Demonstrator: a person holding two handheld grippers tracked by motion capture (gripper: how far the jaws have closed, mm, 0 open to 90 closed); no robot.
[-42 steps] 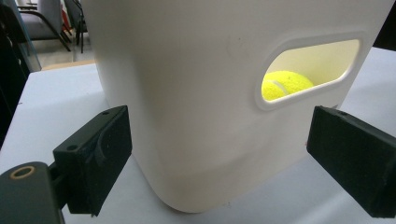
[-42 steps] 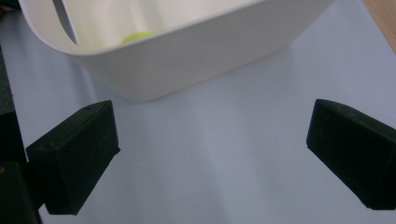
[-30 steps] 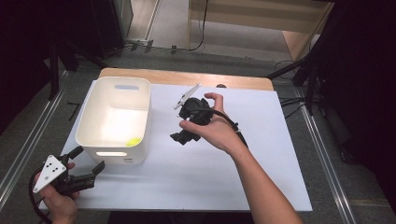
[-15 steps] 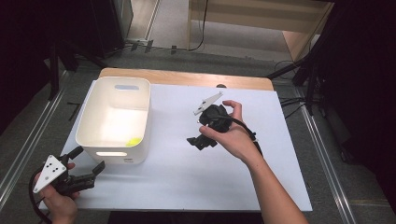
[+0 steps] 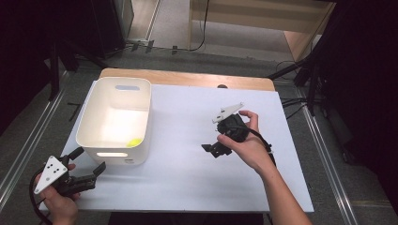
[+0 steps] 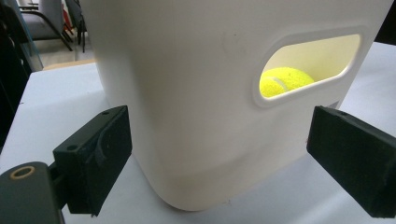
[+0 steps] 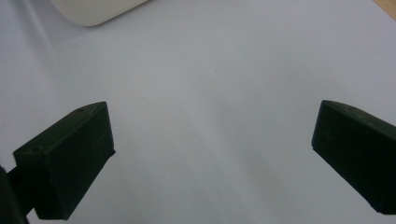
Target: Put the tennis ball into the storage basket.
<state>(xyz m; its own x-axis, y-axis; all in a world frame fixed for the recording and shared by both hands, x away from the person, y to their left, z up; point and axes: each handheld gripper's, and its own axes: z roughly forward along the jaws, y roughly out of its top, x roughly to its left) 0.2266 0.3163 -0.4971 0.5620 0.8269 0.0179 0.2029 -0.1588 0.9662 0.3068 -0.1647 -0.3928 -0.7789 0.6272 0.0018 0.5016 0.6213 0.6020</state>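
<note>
Right tongs (image 5: 213, 149) moved rightward, away from bin (image 5: 94, 119)

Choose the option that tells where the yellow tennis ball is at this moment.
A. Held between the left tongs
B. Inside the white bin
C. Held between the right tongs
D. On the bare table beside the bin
B: the tennis ball shows through the handle slot of the white bin, lying inside it, while the left tongs and the right tongs both stand open and empty.
</note>
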